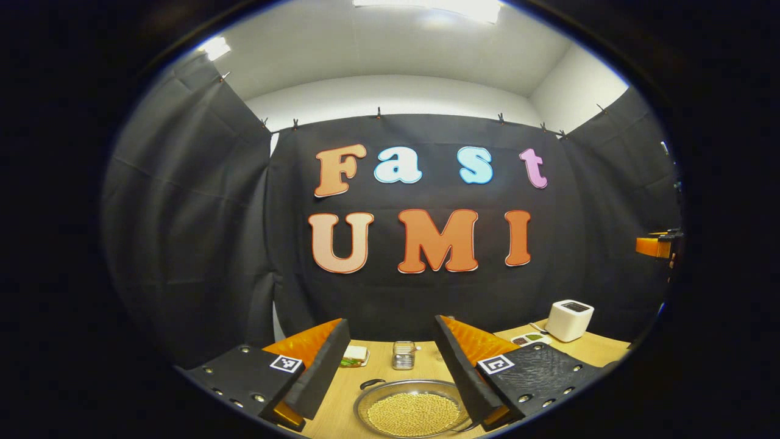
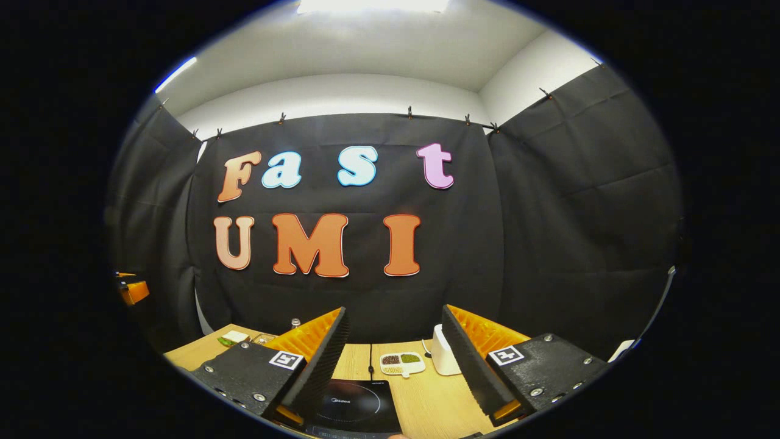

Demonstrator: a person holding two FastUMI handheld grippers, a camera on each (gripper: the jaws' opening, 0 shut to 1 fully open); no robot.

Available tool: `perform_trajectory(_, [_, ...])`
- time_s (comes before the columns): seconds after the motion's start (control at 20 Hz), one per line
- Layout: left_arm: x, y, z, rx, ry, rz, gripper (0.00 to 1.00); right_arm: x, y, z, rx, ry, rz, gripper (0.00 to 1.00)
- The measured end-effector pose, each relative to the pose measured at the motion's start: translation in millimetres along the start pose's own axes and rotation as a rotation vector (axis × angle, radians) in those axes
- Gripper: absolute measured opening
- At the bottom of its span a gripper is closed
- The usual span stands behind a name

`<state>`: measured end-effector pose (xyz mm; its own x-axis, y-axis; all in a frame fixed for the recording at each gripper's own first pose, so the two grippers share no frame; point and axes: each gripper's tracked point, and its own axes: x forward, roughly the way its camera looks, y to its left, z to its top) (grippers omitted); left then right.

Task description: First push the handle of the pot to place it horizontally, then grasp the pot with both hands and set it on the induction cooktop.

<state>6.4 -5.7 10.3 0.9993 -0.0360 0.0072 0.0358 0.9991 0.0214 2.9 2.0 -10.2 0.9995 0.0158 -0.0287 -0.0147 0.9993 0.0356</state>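
Nothing is grasped yet: the left gripper [image 1: 390,372] hangs wide open and empty above the pot [image 1: 414,410] near on the worktop [image 1: 378,372], the right gripper [image 2: 396,366] equally open over the induction cooktop [image 2: 356,405], so next comes nudging the pot's handle [image 1: 372,383] horizontal.

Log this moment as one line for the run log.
left claw: open, above pot | right claw: open, above induction cooktop | pot: on table, ungrasped

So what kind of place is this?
Probably a staged kitchen table in a recording booth: black cloth walls, a pot of beans on a wooden table, and an induction cooktop.
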Motion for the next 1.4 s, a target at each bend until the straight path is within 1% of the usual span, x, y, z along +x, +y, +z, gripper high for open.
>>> perform_trajectory(0.05, [-0.4, -1.4, -2.0, -0.009, 0.008, -0.007, 0.89, -2.3, -2.5, 1.3, -0.003, -0.001, -0.001, 0.95])
perform_trajectory(0.15, [-2.7, -6.8, -6.3, -0.015, 0.022, -0.025, 0.94, -2.2, -2.9, 0.2, -0.005, -0.004, 0.0, 0.95])
perform_trajectory(0.2, [-1.7, -7.2, -6.3, -0.009, 0.023, -0.033, 0.89, -2.5, -2.2, -0.3, -0.004, -0.005, 0.002, 0.95])
perform_trajectory(0.25, [-1.1, -7.0, -3.4, -0.001, 0.012, -0.032, 0.75, -3.2, -2.2, -2.0, -0.002, -0.006, 0.003, 0.95])
perform_trajectory(0.3, [-0.6, -6.2, -0.2, 0.004, 0.001, -0.03, 0.7, -3.0, -1.7, -4.0, -0.001, -0.004, 0.004, 0.95])
perform_trajectory(0.35, [-1.9, -7.3, 0.8, 0.002, -0.004, -0.033, 0.58, -3.3, -1.8, -7.7, -0.001, 0.002, 0.006, 0.95])
perform_trajectory(0.4, [-1.5, -8.5, -0.1, -0.005, -0.003, -0.038, 0.58, -2.3, -1.6, -11.5, -0.002, 0.011, 0.009, 1.0])
perform_trajectory(0.45, [-1.0, -9.1, -1.4, -0.003, 0.003, -0.039, 0.47, -3.0, -3.9, -13.0, -0.002, 0.02, 0.008, 0.95])
perform_trajectory(0.5, [-2.4, -7.8, -3.9, 0.009, 0.012, -0.033, 0.42, -1.8, -6.5, -13.3, -0.002, 0.02, -0.001, 1.0])
perform_trajectory(0.55, [-3.0, -7.1, -4.8, 0.026, 0.018, -0.026, 0.33, 0.5, -9.2, -13.2, -0.001, 0.014, -0.01, 0.95])
perform_trajectory(0.6, [-4.8, -9.5, -5.4, 0.037, 0.021, -0.032, 0.24, 1.3, -10.5, -11.5, 0.001, 0.006, -0.015, 0.95])
perform_trajectory(0.75, [-8.8, -25.0, -16.5, 0.041, 0.05, -0.086, 0.02, -1.2, -14.4, -5.6, 0.007, -0.017, -0.026, 0.95])
perform_trajectory(0.9, [-13.7, -41.1, -36.2, 0.054, 0.098, -0.136, 0.02, -2.3, -12.7, -8.5, 0.017, -0.015, -0.018, 0.95])
perform_trajectory(1.0, [-19.9, -53.9, -48.3, 0.04, 0.125, -0.178, 0.02, -1.2, -12.6, -10.9, 0.016, -0.01, -0.016, 0.95])
perform_trajectory(1.05, [-22.2, -56.8, -54.4, 0.04, 0.139, -0.19, 0.02, -2.3, -12.5, -12.0, 0.014, -0.008, -0.014, 1.0])
perform_trajectory(1.1, [-24.7, -59.3, -60.8, 0.042, 0.15, -0.197, 0.02, -2.5, -11.2, -13.2, 0.014, -0.006, -0.012, 0.95])
perform_trajectory(1.3, [-31.2, -68.2, -90.1, 0.035, 0.215, -0.231, 0.02, -2.8, -10.4, -11.2, 0.023, -0.014, -0.015, 0.95])
perform_trajectory(1.4, [-35.4, -70.2, -108.6, 0.047, 0.249, -0.238, 0.02, -4.9, -12.0, -9.7, 0.026, -0.018, -0.017, 0.95])
